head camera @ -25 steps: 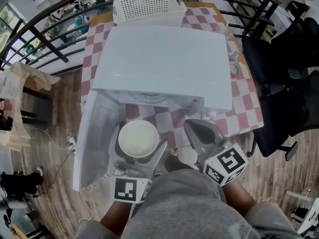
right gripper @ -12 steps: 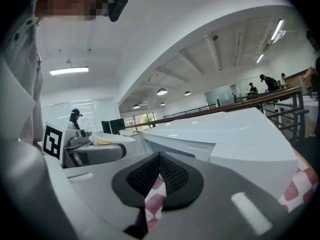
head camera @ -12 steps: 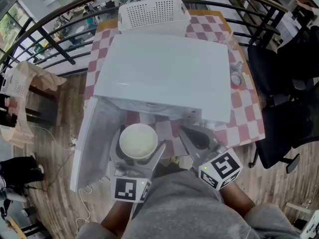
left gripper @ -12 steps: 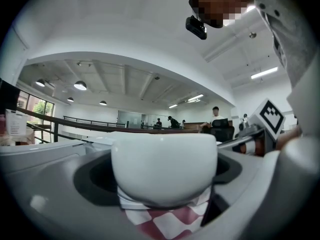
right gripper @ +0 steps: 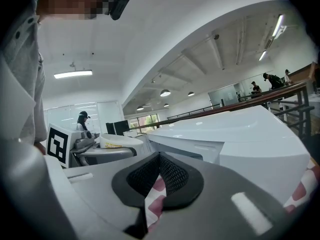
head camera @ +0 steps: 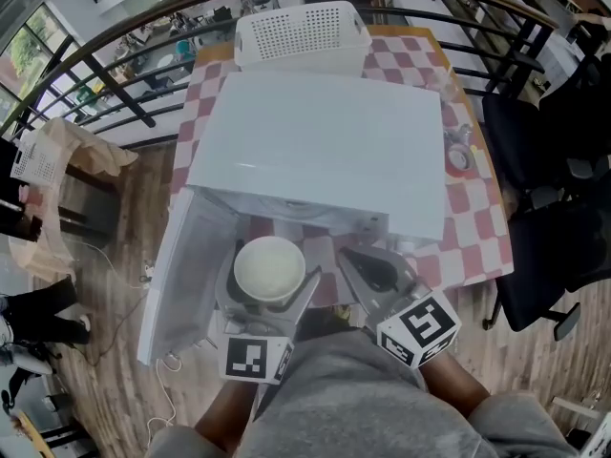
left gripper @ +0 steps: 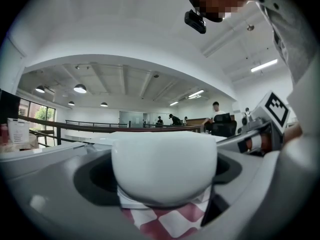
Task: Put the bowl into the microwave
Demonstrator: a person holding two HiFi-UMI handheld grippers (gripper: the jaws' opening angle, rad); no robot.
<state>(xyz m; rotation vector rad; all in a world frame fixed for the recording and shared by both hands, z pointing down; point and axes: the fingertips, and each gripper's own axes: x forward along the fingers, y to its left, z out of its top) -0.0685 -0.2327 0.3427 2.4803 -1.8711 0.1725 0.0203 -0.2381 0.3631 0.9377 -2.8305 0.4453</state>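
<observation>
The microwave stands with its door swung out to the left. The white bowl is clamped in the left claw, just before the opening. A tilted entry could knock its rim on the frame or door, and the smooth sides might then slip. The right claw hangs closed and empty beside it. Around is an open hall with a wood floor. The red-checked tabletop also bears a basket.

Left hand-held gripper clamps bowl; right hand-held gripper closed, empty.
</observation>
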